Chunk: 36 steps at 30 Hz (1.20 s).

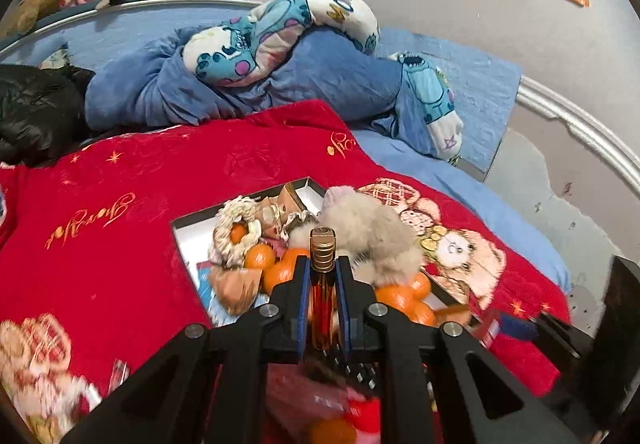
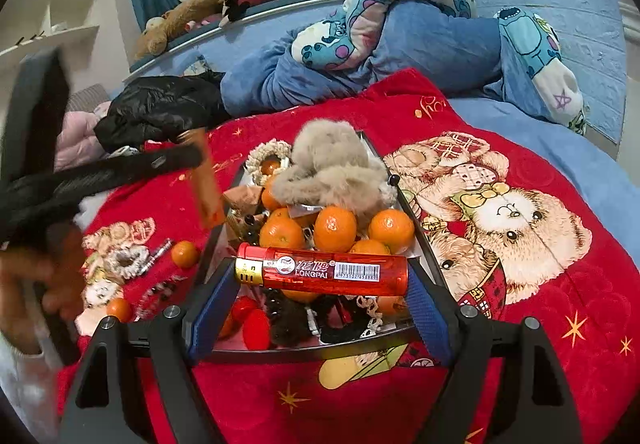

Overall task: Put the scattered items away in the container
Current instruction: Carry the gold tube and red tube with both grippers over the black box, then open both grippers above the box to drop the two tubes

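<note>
My left gripper (image 1: 323, 268) is shut on an amber lighter (image 1: 322, 284) with a gold cap, held lengthwise between the pads above the tray (image 1: 181, 225). In the right wrist view that gripper (image 2: 188, 158) and its amber lighter (image 2: 208, 184) show blurred at the left, over the tray's left side. My right gripper (image 2: 322, 272) grips a red lighter (image 2: 320, 273) crosswise by its two ends, above the near part of the tray (image 2: 426, 248). The tray holds several tangerines (image 2: 335, 228), a beige fluffy item (image 2: 328, 168), scrunchies and wrapped bits.
On the red bear blanket (image 2: 540, 284) left of the tray lie two loose tangerines (image 2: 185, 254), a cream scrunchie (image 2: 126, 262), a small tube (image 2: 158, 256) and a dark clip (image 2: 160, 289). A black bag (image 2: 160, 112) and blue bedding (image 2: 420, 44) lie behind.
</note>
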Motion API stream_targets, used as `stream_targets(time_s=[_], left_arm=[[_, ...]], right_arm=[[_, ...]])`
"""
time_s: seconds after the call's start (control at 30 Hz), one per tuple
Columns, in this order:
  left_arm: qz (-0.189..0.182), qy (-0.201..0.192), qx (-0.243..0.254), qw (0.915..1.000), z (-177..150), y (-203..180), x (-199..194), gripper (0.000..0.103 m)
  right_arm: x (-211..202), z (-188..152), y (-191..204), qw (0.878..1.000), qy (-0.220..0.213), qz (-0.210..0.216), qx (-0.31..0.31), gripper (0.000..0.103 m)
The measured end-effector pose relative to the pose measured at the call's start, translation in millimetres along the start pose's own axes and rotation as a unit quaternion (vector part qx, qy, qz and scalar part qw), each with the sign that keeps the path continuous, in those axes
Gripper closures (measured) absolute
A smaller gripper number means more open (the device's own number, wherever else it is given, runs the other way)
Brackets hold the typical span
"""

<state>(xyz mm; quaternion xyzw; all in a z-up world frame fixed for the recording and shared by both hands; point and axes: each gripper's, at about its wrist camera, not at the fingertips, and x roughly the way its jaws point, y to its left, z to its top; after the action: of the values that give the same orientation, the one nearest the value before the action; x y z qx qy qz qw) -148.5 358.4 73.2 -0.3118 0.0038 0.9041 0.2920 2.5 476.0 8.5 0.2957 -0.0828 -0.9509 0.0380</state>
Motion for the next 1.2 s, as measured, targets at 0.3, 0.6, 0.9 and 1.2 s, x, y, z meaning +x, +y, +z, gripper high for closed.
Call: stream_targets(time_s=[0.3, 0.6, 0.9, 1.2], left_arm=[[0.009, 0.007, 0.006, 0.9999, 8.1, 15.5, 48.7, 0.09], [0.0, -0.016, 0.046, 0.9988, 1.4, 7.7, 53.9, 0.09], [-0.017, -0.026, 0.033, 0.999, 3.9, 16.1, 54.9, 0.09], [-0.003, -0.044, 0.035, 0.9984, 4.7, 15.6, 51.2, 0.072]], right_arm=[[9.4, -0.3, 7.2, 1.0, -0.02, -0.006, -0.015, 0.023], [28.4, -7.2, 27.1, 0.998, -0.056, -0.012, -0.003, 0.023], [31.5, -8.6, 38.3, 0.996, -0.08, -0.012, -0.021, 0.023], [35.0, -17.6, 43.1, 0.995, -0.097, 0.0, -0.026, 0.022]])
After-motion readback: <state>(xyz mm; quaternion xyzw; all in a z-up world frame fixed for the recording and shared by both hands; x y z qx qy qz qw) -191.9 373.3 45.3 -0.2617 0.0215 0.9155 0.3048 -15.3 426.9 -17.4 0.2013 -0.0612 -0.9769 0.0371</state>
